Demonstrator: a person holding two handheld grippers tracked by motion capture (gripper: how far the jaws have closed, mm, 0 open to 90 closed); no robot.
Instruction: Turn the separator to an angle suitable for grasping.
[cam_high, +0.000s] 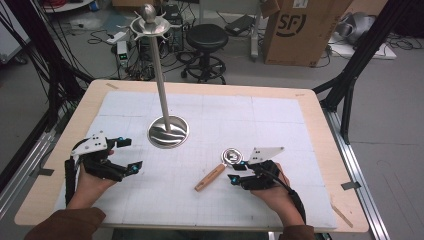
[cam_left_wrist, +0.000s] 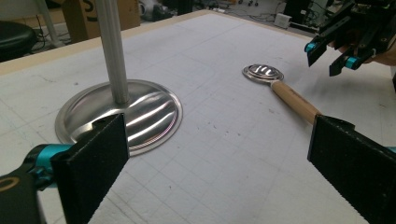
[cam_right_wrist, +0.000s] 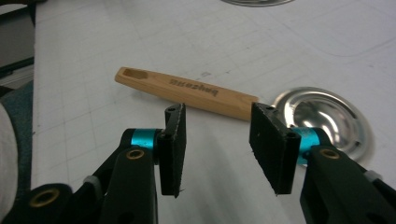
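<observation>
A spoon with a pale wooden handle (cam_high: 210, 177) and a round metal bowl (cam_high: 232, 156) lies flat on the white mat, right of centre. My right gripper (cam_high: 236, 171) sits just to its right, pointing at the handle. In the right gripper view the jaws (cam_right_wrist: 219, 140) stand partly apart with nothing between the pads; the handle (cam_right_wrist: 187, 91) lies just beyond the fingertips. A tall metal stand (cam_high: 168, 131) with a round base rises at mid-table. My left gripper (cam_high: 131, 155) rests at the left, jaws wide open and empty (cam_left_wrist: 219, 154), facing the stand base (cam_left_wrist: 140, 116) and the spoon (cam_left_wrist: 292, 100).
The white gridded mat (cam_high: 280, 125) covers most of the wooden table (cam_high: 320, 150). Behind the table stand a black stool (cam_high: 206, 40), a cardboard box (cam_high: 300, 30) and cables on the floor. Black frame legs (cam_high: 350, 85) flank the right side.
</observation>
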